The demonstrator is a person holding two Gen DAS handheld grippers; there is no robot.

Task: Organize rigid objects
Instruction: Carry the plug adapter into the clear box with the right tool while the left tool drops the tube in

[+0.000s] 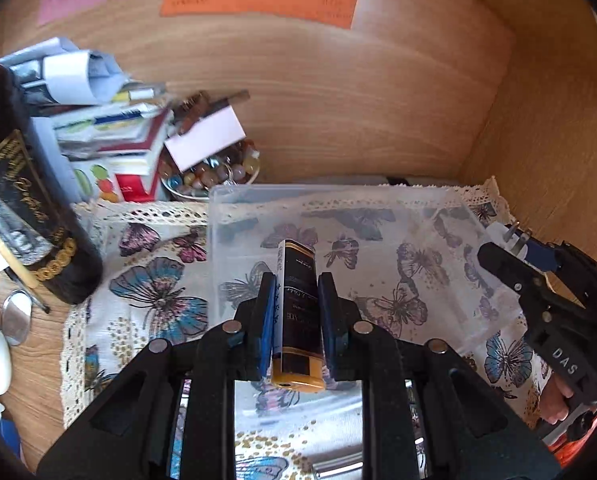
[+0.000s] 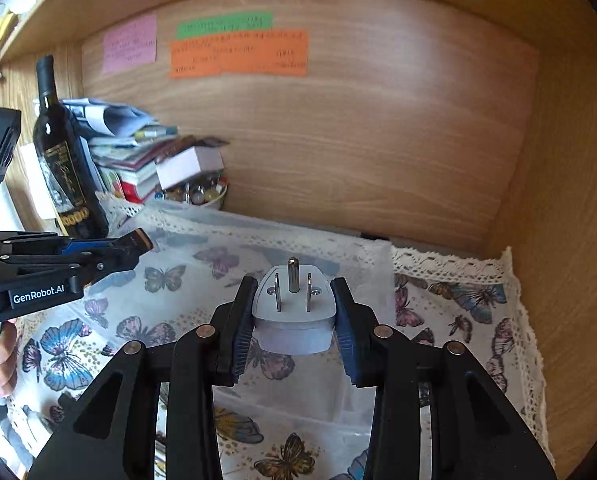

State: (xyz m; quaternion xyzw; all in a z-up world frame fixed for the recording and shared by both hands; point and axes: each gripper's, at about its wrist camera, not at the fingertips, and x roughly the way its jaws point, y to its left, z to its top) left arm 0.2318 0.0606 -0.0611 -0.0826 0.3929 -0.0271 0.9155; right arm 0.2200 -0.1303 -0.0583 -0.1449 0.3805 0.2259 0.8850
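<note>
Left wrist view: the left tongs [image 1: 296, 312] clamp a black-and-yellow lighter [image 1: 297, 312] above the clear plastic bin [image 1: 226, 216]. At 3 o'clock, the right tongs [image 2: 294, 312] grip a grey plug adapter [image 2: 294, 312]. The bin seems empty, so both items remain to be placed.
</note>
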